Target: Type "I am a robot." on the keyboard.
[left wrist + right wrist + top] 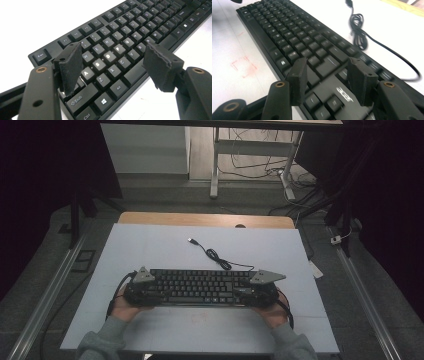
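Hovering over the keyboard's [200, 287] left end, the left gripper [113, 61] has its jaws spread wide above the letter keys, gripping nothing. The keyboard lies flat on the white table [150, 250] between both grippers. At its right end, the right gripper [327, 80] stands wide open, empty, its cable [362, 37] coiled beyond the jaws.

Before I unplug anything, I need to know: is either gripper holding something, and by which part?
Nothing is held. Both the left gripper and right gripper are open over the keyboard's ends.
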